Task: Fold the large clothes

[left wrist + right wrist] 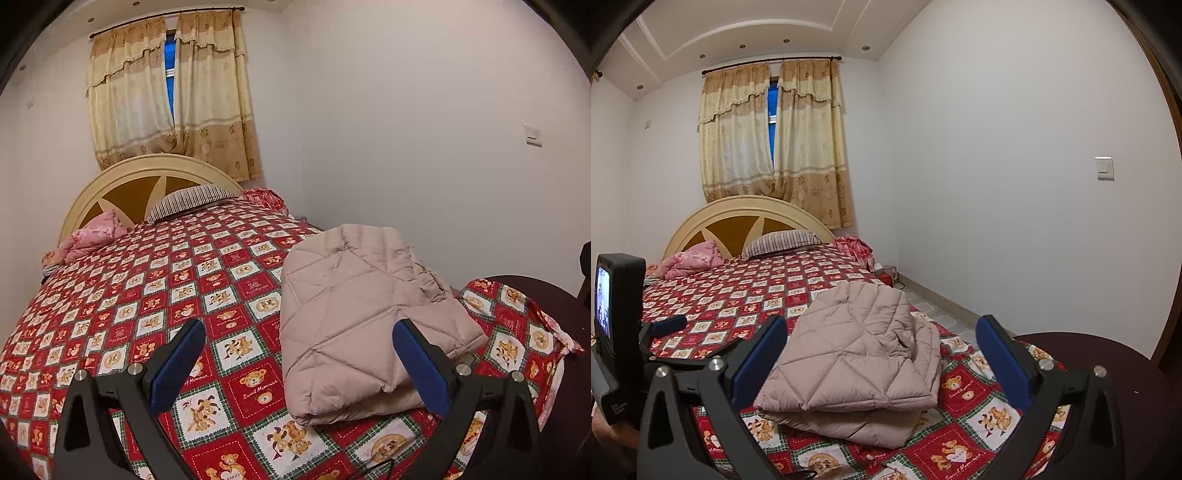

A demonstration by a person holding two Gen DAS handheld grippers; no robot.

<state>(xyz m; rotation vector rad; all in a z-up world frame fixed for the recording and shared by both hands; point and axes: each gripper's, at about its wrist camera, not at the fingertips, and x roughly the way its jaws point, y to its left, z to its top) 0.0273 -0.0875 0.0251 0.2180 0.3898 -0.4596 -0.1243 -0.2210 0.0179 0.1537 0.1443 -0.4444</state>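
On the bed's red teddy-bear patchwork cover [155, 314] lies the beige quilted puffer jacket [857, 354], folded (near the foot corner). Left tongs [299, 365] and right tongs [881, 362] gape wide, empty. Likely light, puffy, slippery; grip stitched edges.

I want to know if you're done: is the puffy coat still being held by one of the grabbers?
No, the beige quilted coat lies folded on the bed, and the right gripper is open, touching nothing.

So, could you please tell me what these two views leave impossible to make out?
- Folded beige jacket: underside and inner layers, hidden by its own folds, both views.
- Handheld device screen: too small, right wrist view.
- Items beside the bed: tiny, right wrist view.
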